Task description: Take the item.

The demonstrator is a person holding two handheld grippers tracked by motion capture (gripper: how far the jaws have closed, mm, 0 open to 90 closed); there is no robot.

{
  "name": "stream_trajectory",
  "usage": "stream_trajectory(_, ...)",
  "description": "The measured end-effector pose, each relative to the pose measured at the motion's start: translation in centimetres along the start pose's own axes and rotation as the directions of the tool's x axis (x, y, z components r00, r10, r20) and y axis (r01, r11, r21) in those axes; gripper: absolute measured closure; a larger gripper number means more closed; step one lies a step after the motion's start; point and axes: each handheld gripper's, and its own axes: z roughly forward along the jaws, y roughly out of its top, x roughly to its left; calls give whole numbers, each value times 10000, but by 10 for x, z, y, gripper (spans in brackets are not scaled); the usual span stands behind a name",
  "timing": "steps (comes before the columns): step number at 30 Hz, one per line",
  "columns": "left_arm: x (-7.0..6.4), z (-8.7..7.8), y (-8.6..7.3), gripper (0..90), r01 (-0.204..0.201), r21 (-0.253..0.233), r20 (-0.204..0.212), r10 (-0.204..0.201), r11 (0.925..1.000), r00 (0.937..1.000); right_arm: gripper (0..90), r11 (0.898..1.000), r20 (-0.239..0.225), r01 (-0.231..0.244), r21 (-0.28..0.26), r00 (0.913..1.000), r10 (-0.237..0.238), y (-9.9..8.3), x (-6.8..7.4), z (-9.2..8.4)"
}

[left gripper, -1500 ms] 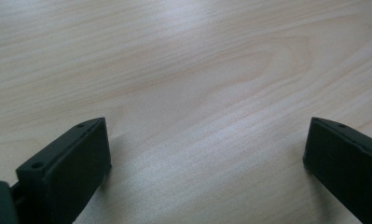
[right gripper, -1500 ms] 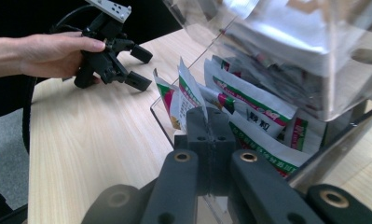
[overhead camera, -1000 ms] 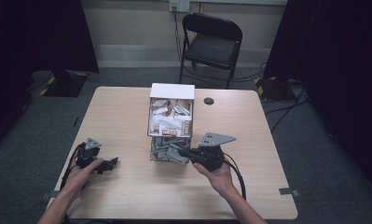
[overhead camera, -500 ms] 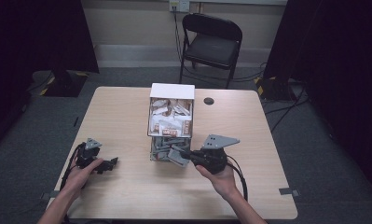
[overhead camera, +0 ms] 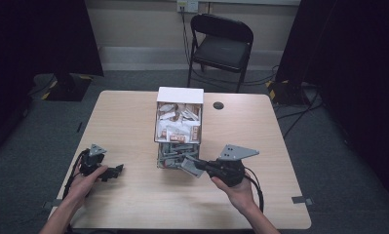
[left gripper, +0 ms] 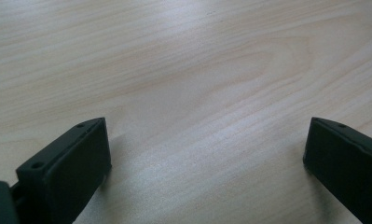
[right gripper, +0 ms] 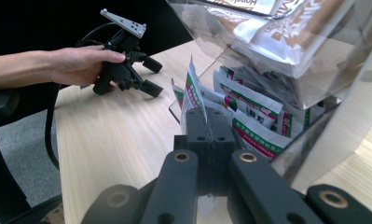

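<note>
A clear two-tier box [overhead camera: 178,146] stands mid-table, with brown-and-white packets [overhead camera: 178,122] in the upper tier and green-and-white packets [right gripper: 253,126] in the open lower tier. My right gripper [overhead camera: 200,166] is just in front of the lower tier's opening. In the right gripper view the right gripper [right gripper: 207,114] is shut on one white packet with a green and red edge [right gripper: 191,88], which stands upright between the jaws. The left gripper [overhead camera: 115,171] rests on the table [overhead camera: 133,122] at front left. Its jaws stand wide apart over bare wood, so the left gripper [left gripper: 207,140] is open.
A small black round disc [overhead camera: 218,105] lies on the table behind the box to the right. A black folding chair [overhead camera: 221,46] stands beyond the far edge. Cables trail from both grippers toward the front edge.
My right gripper has drawn back to the right and toward the person, with the packet coming out of the lower tier. The left gripper has stayed put.
</note>
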Motion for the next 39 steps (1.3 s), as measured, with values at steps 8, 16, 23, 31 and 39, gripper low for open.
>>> stream_trajectory(8, 0, 0, 0, 1, 0, -1, 1, 0, 10000, 10000, 900, 9996, 159, -28, -291, 9999, 33, 3, -2, -16)
stream_trajectory(16, 0, 0, 0, 1, 3, -3, 1, -3, 10000, 10000, 900, 9989, 374, -99, -468, 9992, 116, 2, -7, -29)
stream_trajectory(23, 0, 0, 0, 1, 1, 0, 1, -1, 10000, 10000, 900, 9980, 638, -180, -614, 9977, 220, 3, -13, -39)
stream_trajectory(31, 0, 0, 0, 1, 4, -4, 1, -4, 10000, 10000, 900, 9969, 1020, -323, -722, 9940, 396, 3, -24, -47)
stream_trajectory(39, 0, 0, 0, 1, 1, -2, 0, -1, 10000, 10000, 900, 9951, 1383, -509, -850, 9884, 624, 3, -39, -54)
